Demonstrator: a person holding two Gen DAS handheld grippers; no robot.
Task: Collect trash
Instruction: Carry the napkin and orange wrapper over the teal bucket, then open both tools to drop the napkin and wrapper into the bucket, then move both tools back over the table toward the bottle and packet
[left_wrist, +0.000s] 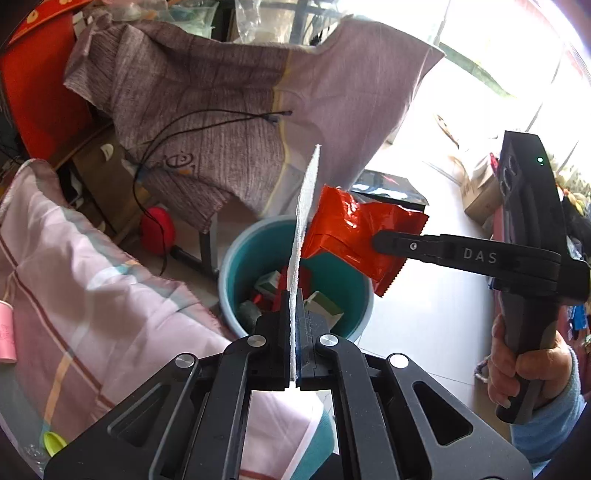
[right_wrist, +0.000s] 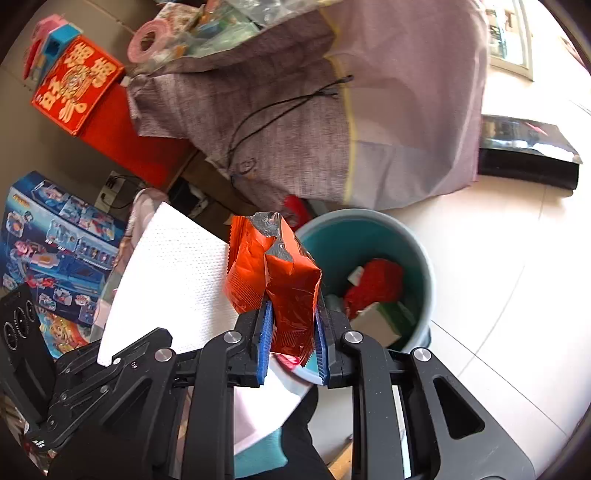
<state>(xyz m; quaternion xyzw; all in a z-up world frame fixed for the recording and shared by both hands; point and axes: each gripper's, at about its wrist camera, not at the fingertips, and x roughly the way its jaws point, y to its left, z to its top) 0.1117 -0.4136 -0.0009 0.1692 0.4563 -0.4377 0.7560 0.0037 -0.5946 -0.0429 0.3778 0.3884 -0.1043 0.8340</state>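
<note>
Left gripper (left_wrist: 295, 314) is clamping fully closed on a thin white paper towel sheet (left_wrist: 306, 206), which is standing up edge-on out of the jaws; right gripper (right_wrist: 291, 328) is pinching narrow on a crinkled orange-red foil snack wrapper (right_wrist: 275, 273) between its blue pads. Both pieces are hanging above or just beside the round teal plastic bin (left_wrist: 236, 258), which is already holding red and green-white scraps. Risk, as I'm reading it: the wrapper is sitting toward the rim side, not the centre, so letting go now is likely dropping it on the pale tiled floor (right_wrist: 498, 258); the towel is light and broad, so it is probably drifting or draping over the rim instead of falling in. Grey-purple cloth (left_wrist: 207, 122) is hanging close behind the bin and could be catching either piece. Left wrist view is showing the person's hand (left_wrist: 524, 373) gripping the right handle and the wrapper from the side; right wrist view is showing the towel's full face, the bin contents more clearly, and a blue toy box (right_wrist: 55, 240) off to the side.
</note>
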